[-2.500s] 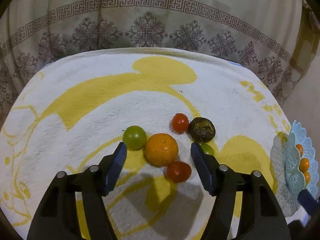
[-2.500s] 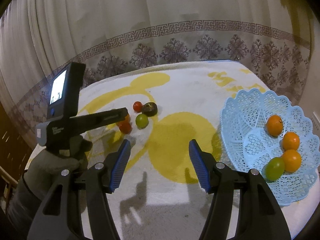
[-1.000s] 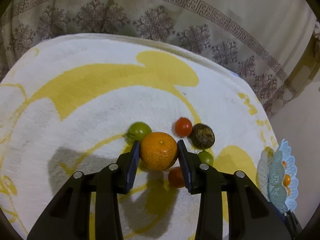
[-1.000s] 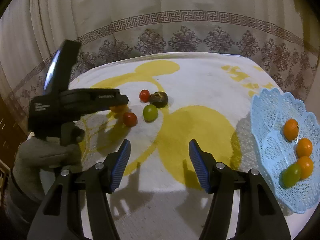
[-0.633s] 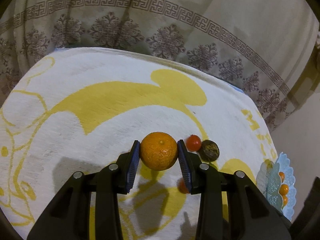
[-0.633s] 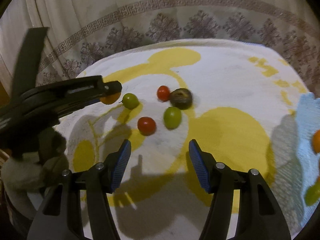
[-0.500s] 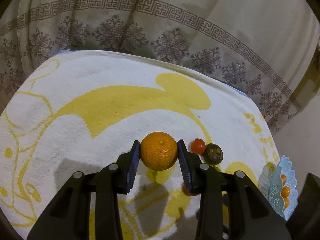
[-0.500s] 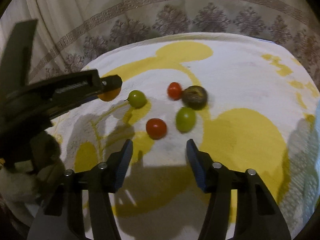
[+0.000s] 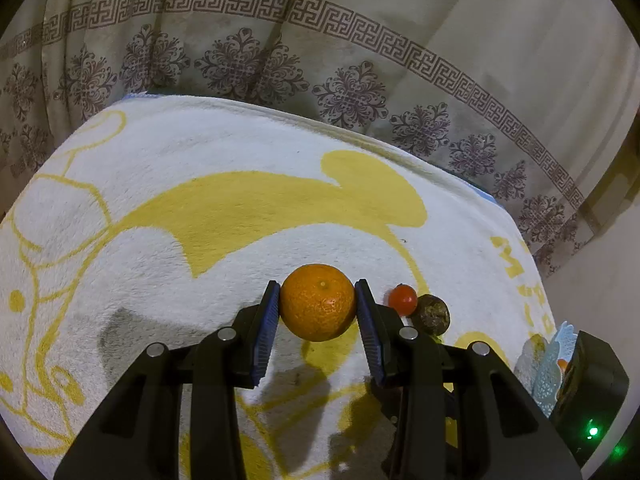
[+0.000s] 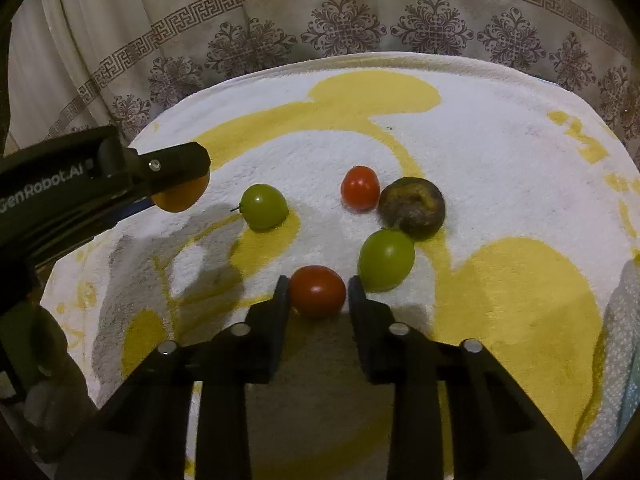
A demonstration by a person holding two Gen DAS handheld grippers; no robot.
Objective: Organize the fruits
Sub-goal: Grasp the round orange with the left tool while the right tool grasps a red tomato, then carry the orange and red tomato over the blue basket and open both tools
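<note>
My left gripper (image 9: 317,303) is shut on an orange (image 9: 318,302) and holds it above the white and yellow blanket (image 9: 200,208); it also shows at the left of the right wrist view (image 10: 180,196). My right gripper (image 10: 318,290) is down on the blanket with its jaws closed against a red tomato (image 10: 318,290). Near it lie a green tomato (image 10: 386,260), a dark brown fruit (image 10: 412,208), a second red tomato (image 10: 360,188) and a second green tomato (image 10: 264,206). The light blue basket (image 9: 548,364) shows at the right edge.
A patterned curtain (image 10: 340,24) hangs behind the blanket's far edge. The right gripper's camera body (image 9: 588,384) sits in front of the basket in the left wrist view. The blanket's left edge (image 10: 60,272) drops off below the left gripper.
My left gripper closed on the orange and lifted it off the blanket. My right gripper moved left and down from the basket side and closed around the near red tomato.
</note>
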